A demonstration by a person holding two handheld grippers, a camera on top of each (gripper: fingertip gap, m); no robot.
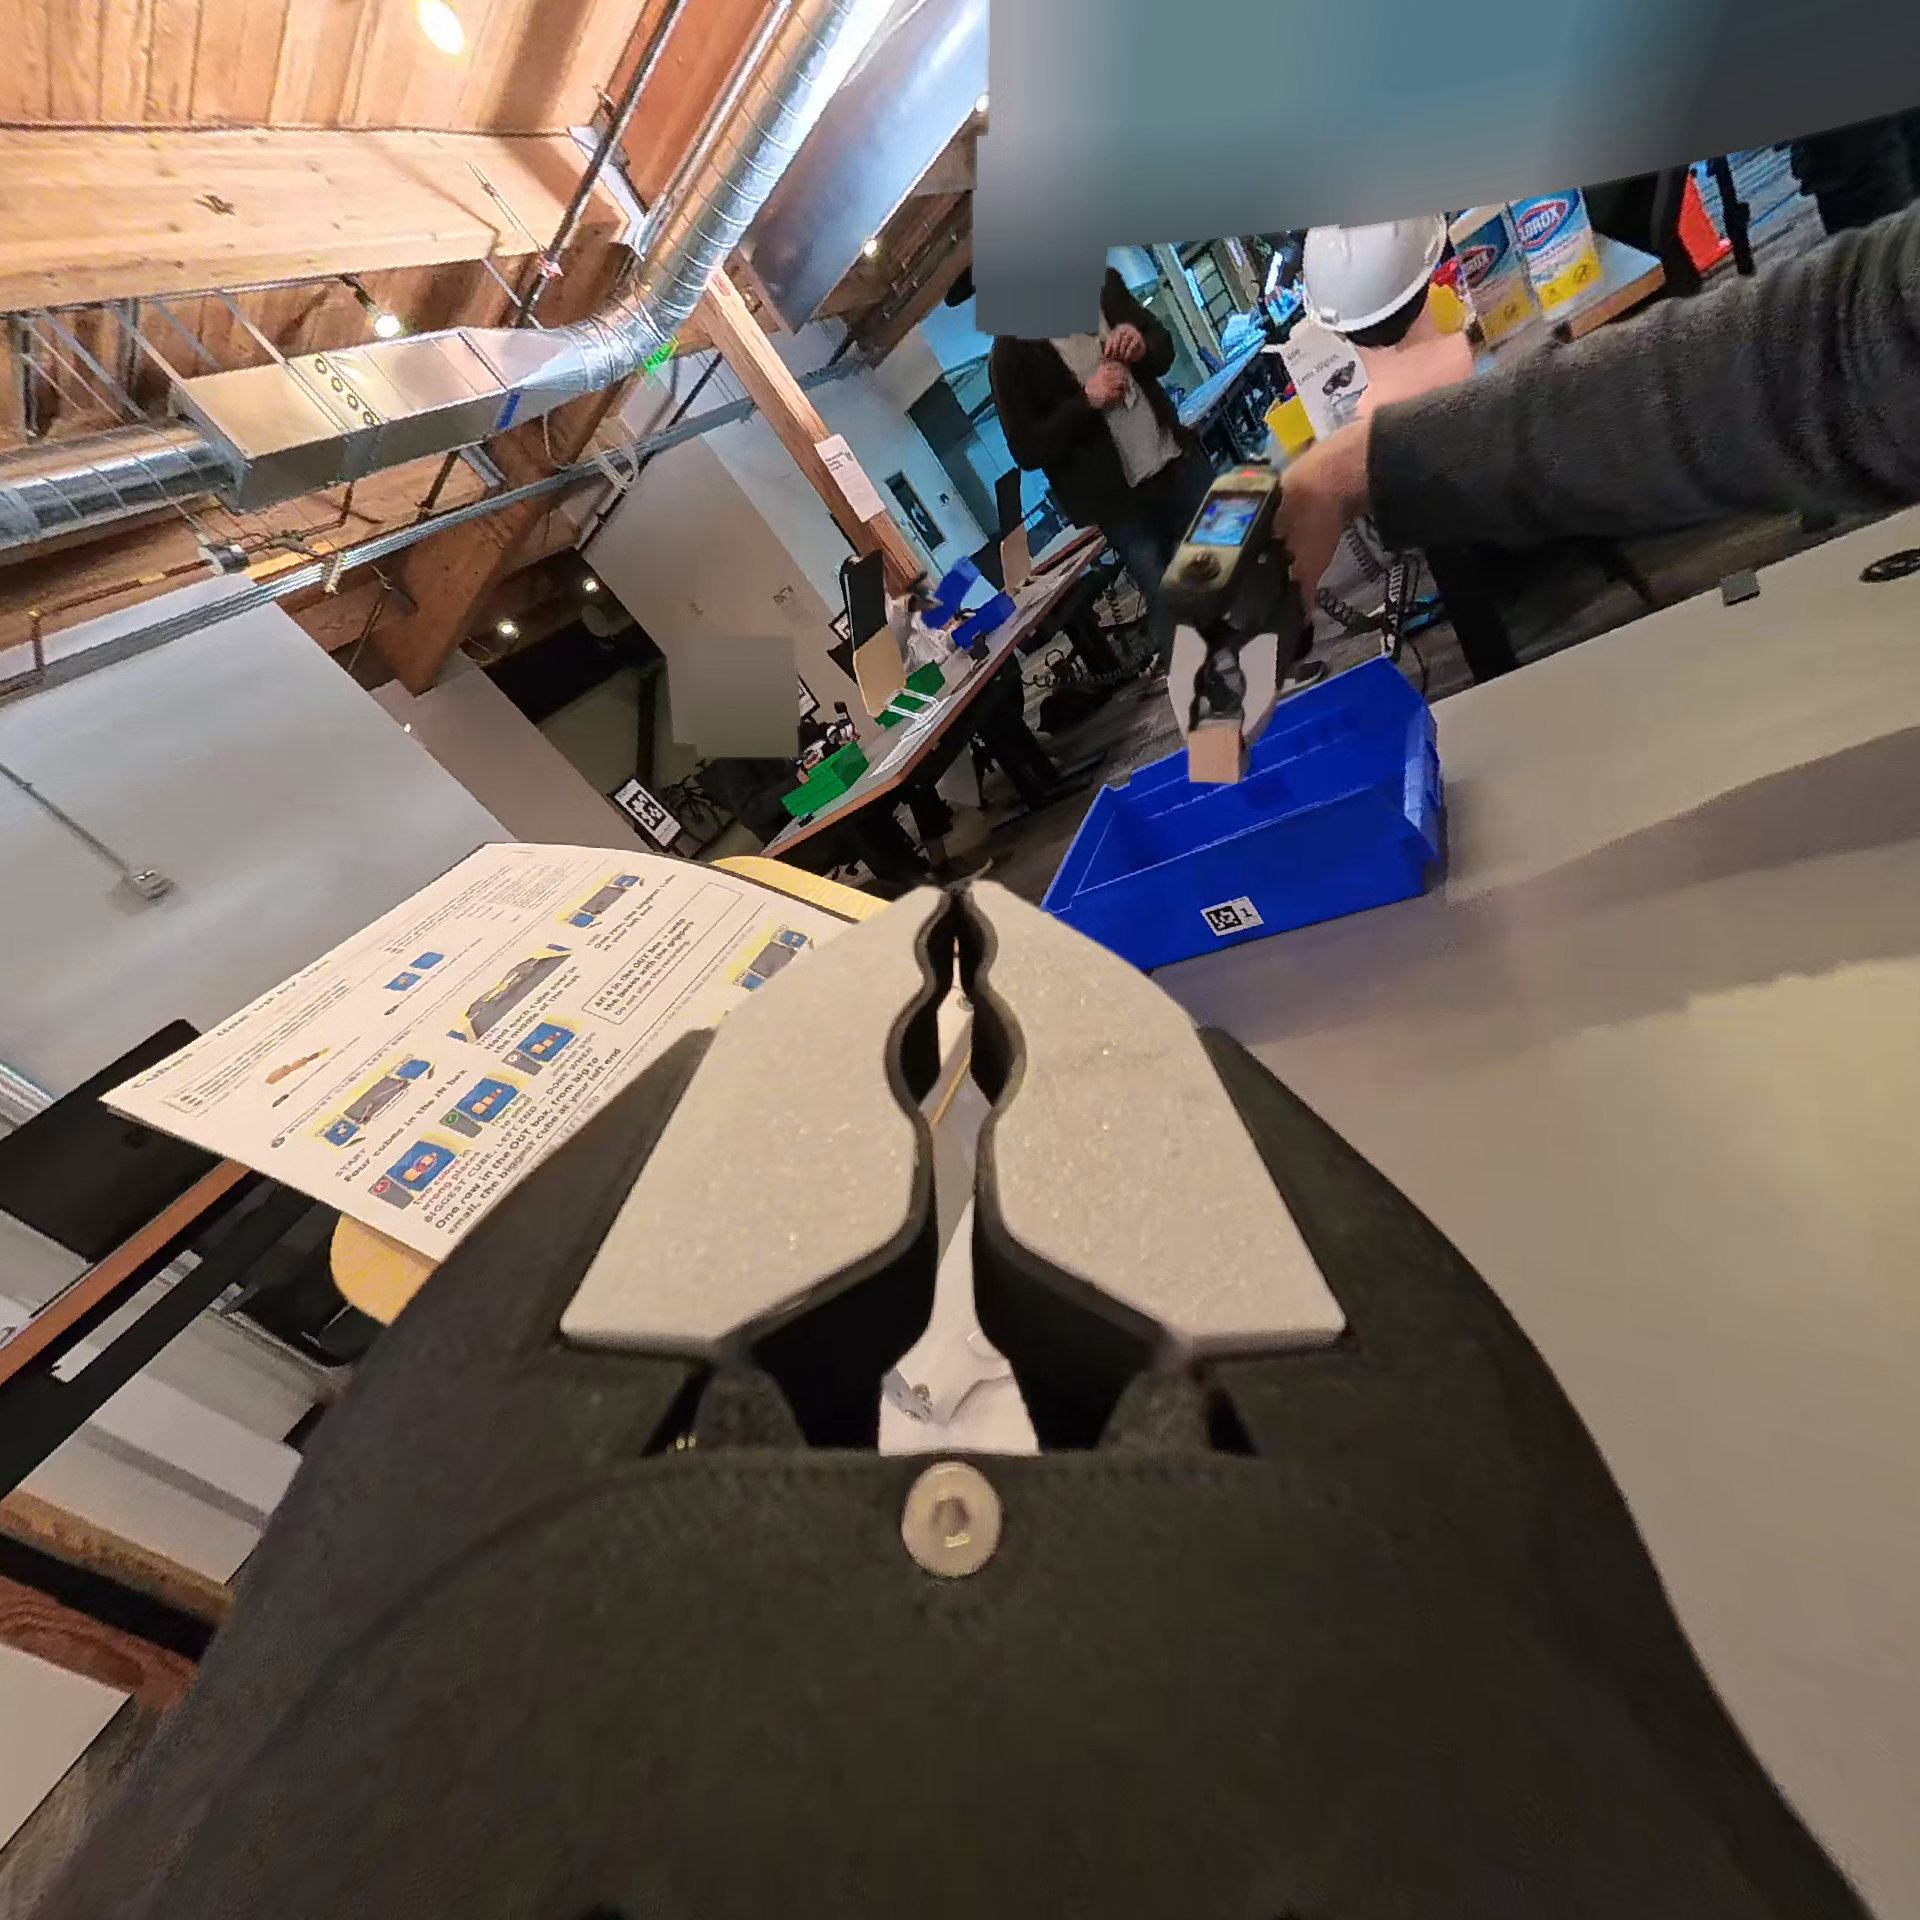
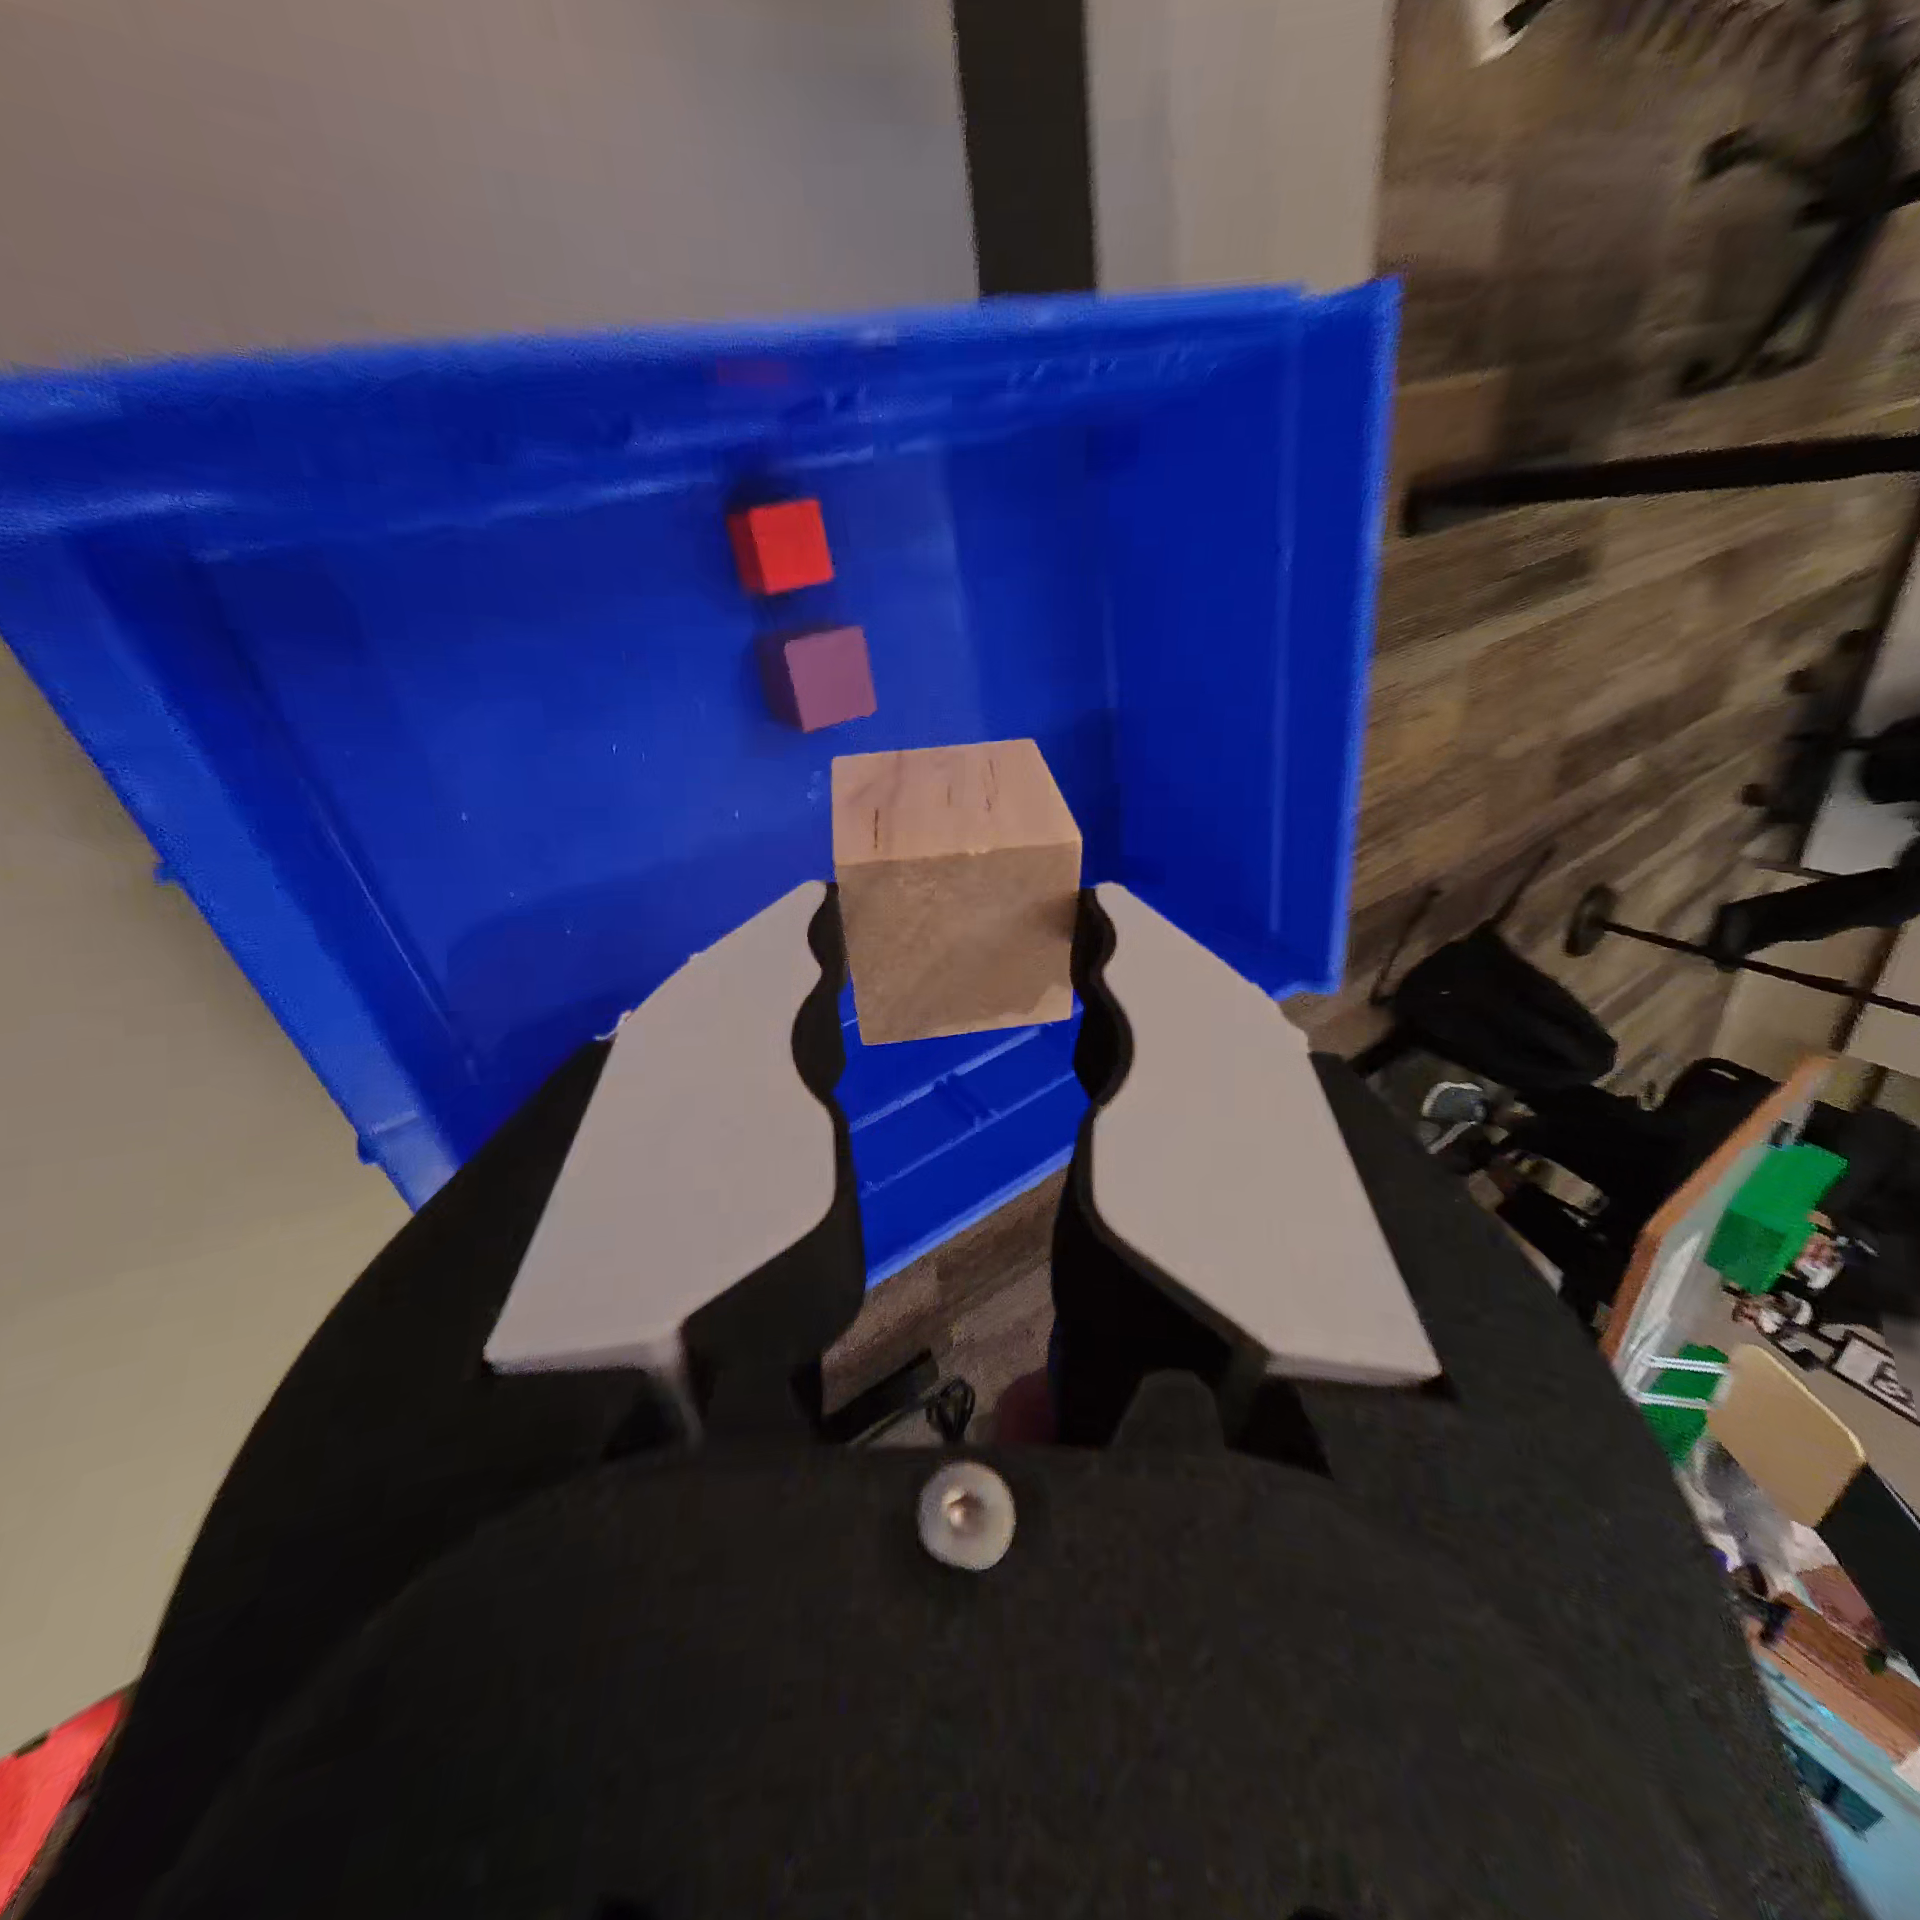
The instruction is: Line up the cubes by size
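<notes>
The right gripper [image 2: 956, 935] pinched the wooden cube [image 2: 956, 894] over the blue bin [image 2: 312, 727]; released askew, it risked knocking the purple cube [image 2: 826, 675]. The left gripper [image 1: 961, 914] was pressed together, empty.

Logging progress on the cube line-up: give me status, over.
Right gripper clamped on wooden cube, above blue bin. Left gripper shut, empty. Red cube, purple cube in bin. Nothing blocking.
</notes>
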